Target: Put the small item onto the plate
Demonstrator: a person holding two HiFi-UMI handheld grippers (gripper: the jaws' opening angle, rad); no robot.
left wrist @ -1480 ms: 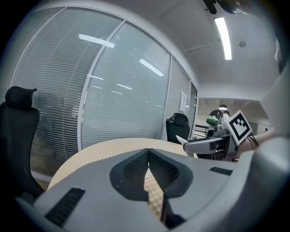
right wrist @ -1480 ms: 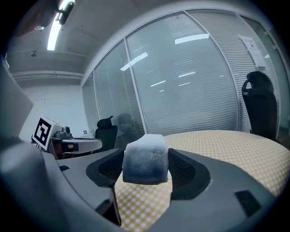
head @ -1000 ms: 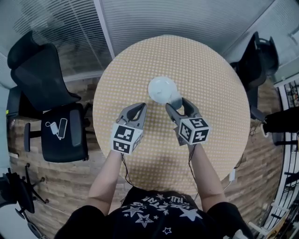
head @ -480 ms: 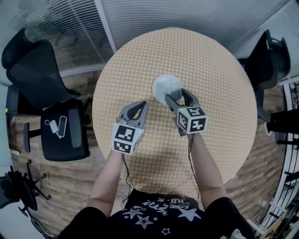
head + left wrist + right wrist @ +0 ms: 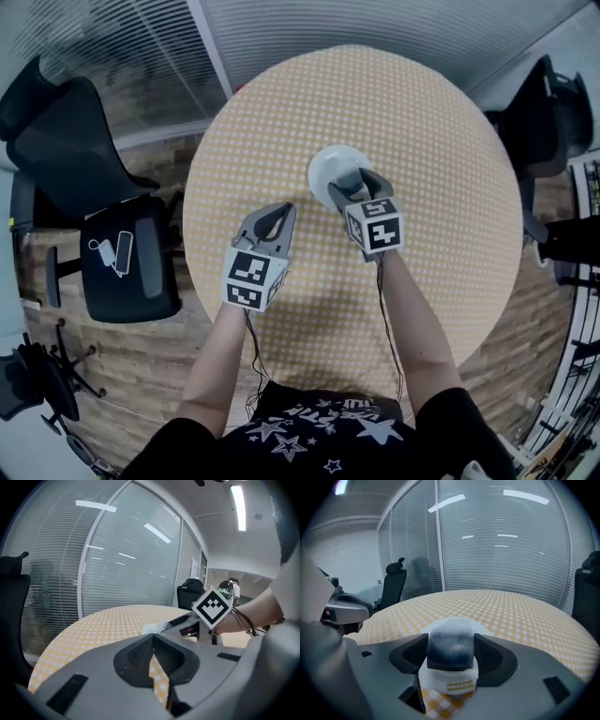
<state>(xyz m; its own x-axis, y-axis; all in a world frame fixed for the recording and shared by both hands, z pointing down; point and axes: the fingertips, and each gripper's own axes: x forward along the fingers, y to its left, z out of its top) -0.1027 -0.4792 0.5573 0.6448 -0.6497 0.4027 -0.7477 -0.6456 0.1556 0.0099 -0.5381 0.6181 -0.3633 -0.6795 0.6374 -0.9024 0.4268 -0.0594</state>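
R gripper clamped on small item, over plate's near edge; release looks straight down; L gripper closed on nothing, farther off.

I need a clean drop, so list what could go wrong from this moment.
1. The right gripper holds the small dark-blue rounded block low over the near edge of the white round plate. Released here, it may catch the rim and roll onto the yellow-checked round table.
2. The left gripper is shut and apart from the plate, so a nudge from the right jaws could slide the plate unchecked.
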